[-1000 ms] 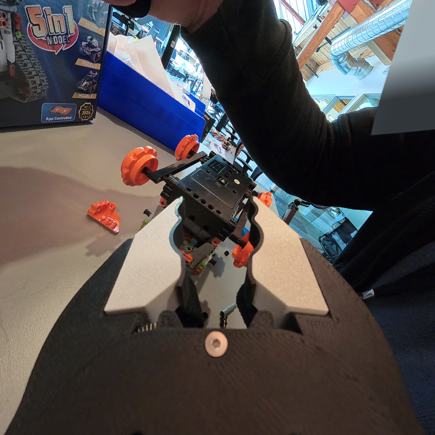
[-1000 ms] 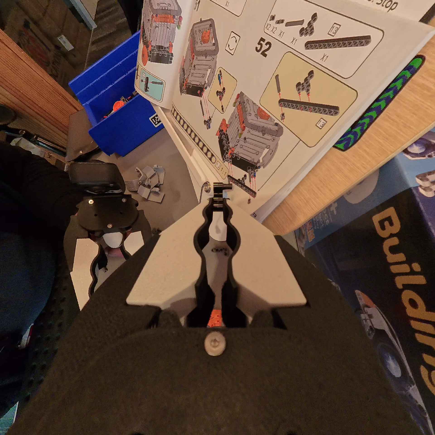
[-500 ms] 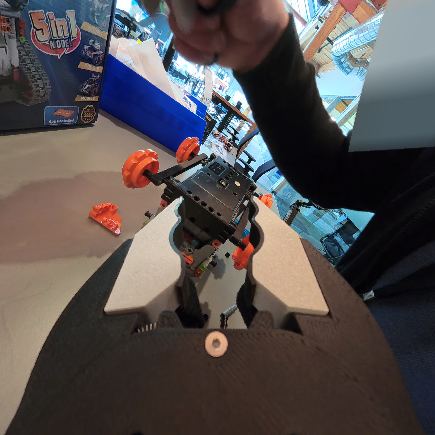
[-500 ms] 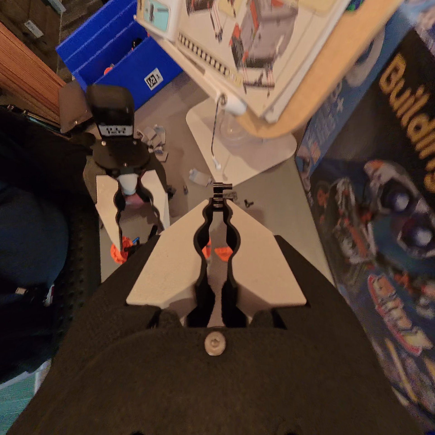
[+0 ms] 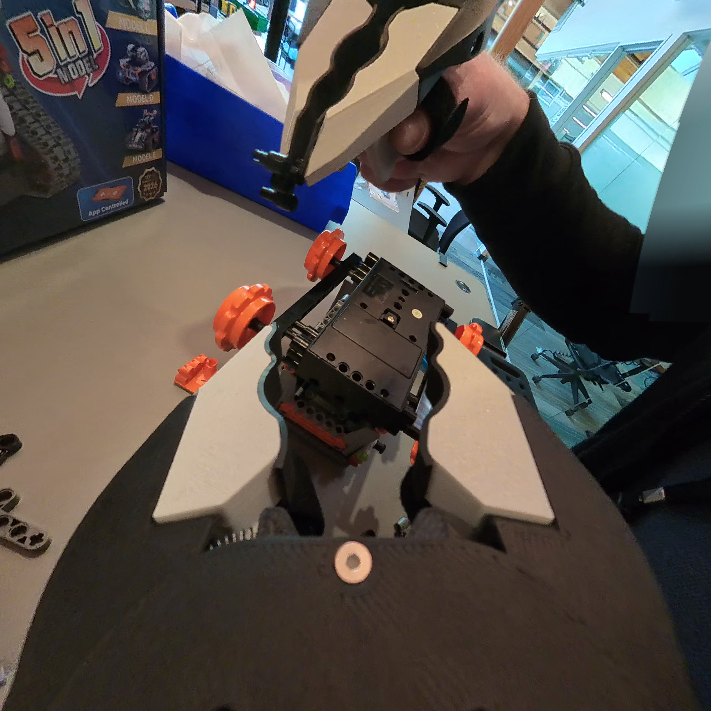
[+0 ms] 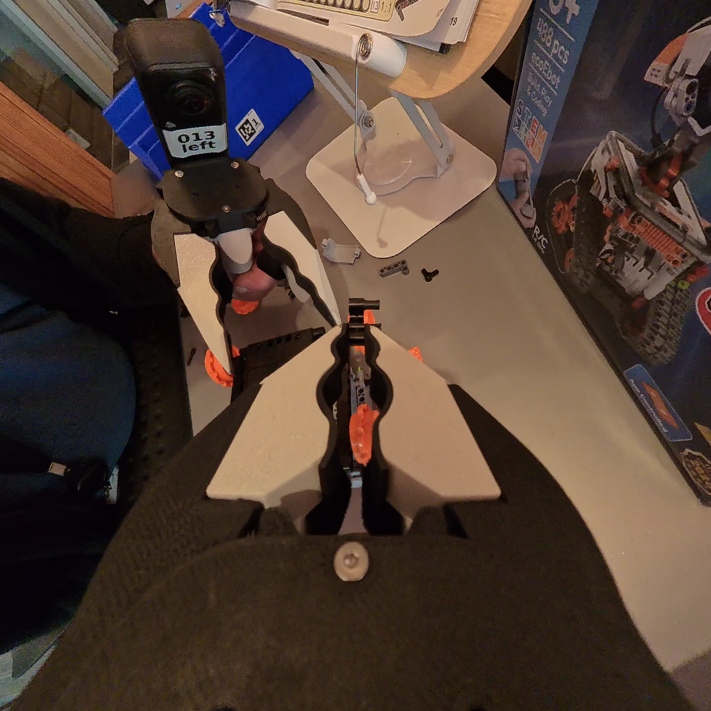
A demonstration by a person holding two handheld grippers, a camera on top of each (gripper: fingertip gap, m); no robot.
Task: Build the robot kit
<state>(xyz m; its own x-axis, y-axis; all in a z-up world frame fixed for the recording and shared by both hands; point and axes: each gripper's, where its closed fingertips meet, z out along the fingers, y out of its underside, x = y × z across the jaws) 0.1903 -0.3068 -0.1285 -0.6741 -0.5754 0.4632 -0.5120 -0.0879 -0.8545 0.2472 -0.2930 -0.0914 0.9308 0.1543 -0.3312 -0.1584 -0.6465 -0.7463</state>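
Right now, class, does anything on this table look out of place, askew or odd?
The black model chassis, clamped in the left gripper, sits tilted, its orange wheels at uneven heights. Loose pieces lie scattered: an orange piece beside it, a grey angled beam and a black pin near the white stand.

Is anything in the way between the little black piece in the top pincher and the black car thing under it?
Nothing visible. The right gripper pinches the black piece in open air above the wheeled model clamped by the left gripper; only table and blue bin show behind the gap.
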